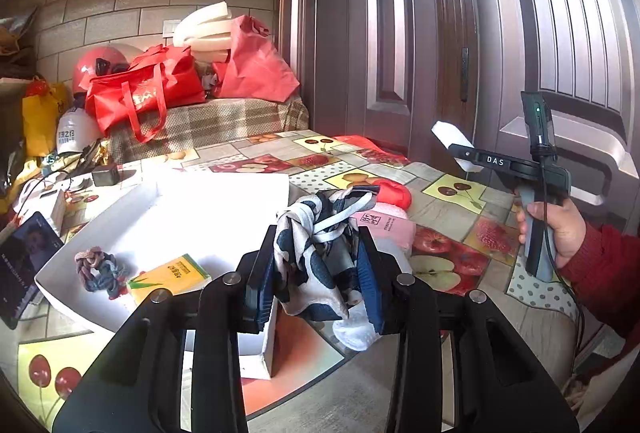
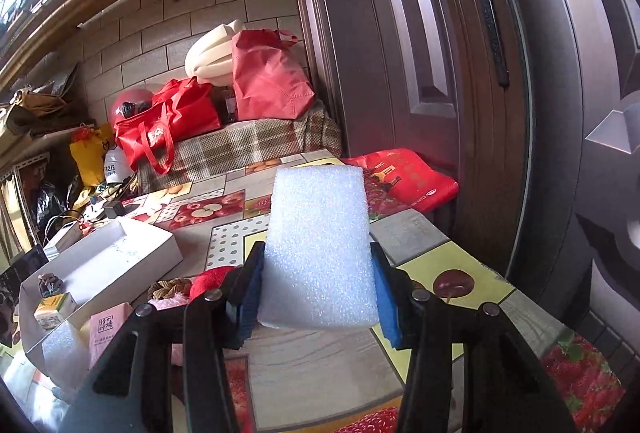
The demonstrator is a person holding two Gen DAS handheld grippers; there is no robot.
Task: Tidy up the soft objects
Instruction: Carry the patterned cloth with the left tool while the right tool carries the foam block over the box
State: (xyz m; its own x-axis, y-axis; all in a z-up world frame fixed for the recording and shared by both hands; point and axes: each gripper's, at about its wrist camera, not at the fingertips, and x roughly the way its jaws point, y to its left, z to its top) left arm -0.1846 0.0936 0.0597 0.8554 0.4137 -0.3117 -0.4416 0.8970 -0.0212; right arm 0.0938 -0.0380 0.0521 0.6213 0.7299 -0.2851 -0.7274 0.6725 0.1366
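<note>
While the left gripper (image 1: pixel 316 269) clamps a limp scarf (image 1: pixel 320 249) above the box (image 1: pixel 224 189) rim, the right gripper (image 2: pixel 316 285) squeezes a foam block (image 2: pixel 318 249) mid-body; both look featherlight, foam likely crushable.

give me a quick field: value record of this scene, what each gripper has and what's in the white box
left gripper: shut on patterned scarf, held above the table near the box's corner
right gripper: shut on white foam block, lifted clear of the table
white box: open, on the fruit-print tablecloth
in the box: braided fabric ring, yellow-green packet
still on the table: red soft item, pink packet, brown braided item
background: red bags piled by the brick wall
</note>
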